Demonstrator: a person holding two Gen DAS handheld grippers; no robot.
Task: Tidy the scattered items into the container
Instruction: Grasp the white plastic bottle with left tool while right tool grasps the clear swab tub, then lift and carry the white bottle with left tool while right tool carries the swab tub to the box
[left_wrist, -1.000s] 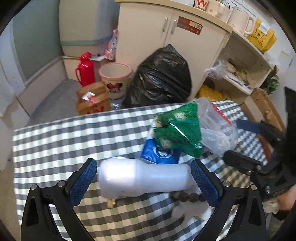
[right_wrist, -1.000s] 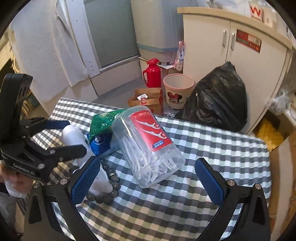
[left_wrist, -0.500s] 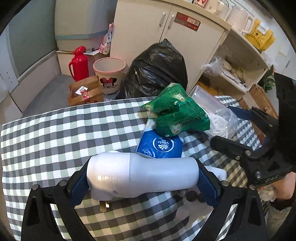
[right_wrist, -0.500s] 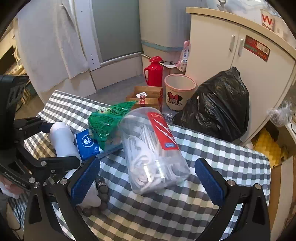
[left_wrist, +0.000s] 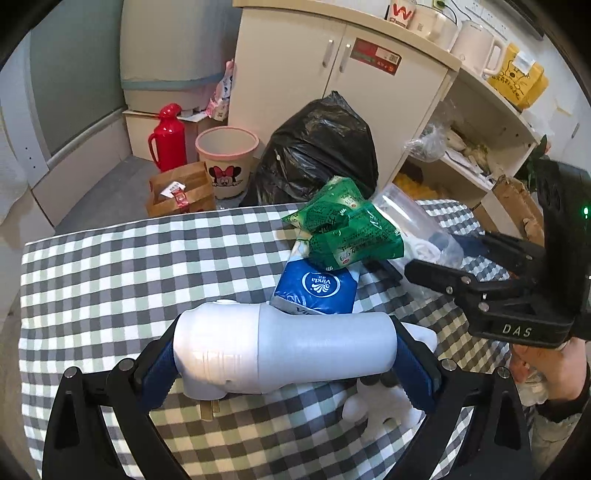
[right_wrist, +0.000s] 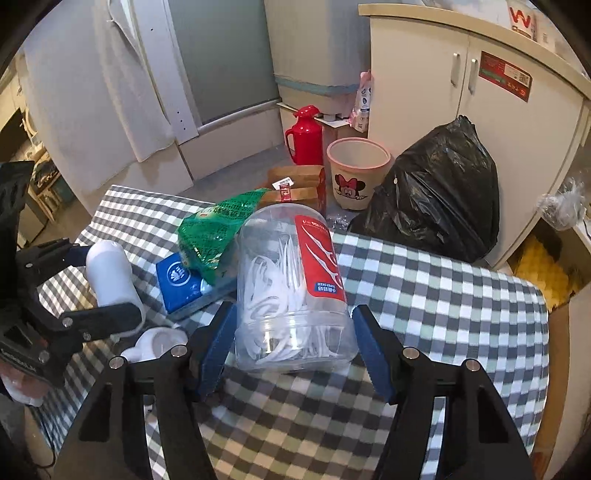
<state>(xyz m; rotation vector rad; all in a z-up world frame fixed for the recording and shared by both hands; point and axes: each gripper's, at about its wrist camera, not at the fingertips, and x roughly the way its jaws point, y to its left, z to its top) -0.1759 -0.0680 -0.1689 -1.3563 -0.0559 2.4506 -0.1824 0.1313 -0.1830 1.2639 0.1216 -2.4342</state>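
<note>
your left tool (left_wrist: 284, 363) clamps the white plug-in device (left_wrist: 284, 347); your right tool (right_wrist: 291, 343) pinches the clear jar (right_wrist: 291, 288), whose slick wall could slip free.

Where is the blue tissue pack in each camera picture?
Left wrist view: the blue tissue pack lies centre-right, just beyond the white plug-in device held in the left gripper.
Right wrist view: the pack lies left of the clear floss jar.
Shared landmark: the green bag on it.
</note>
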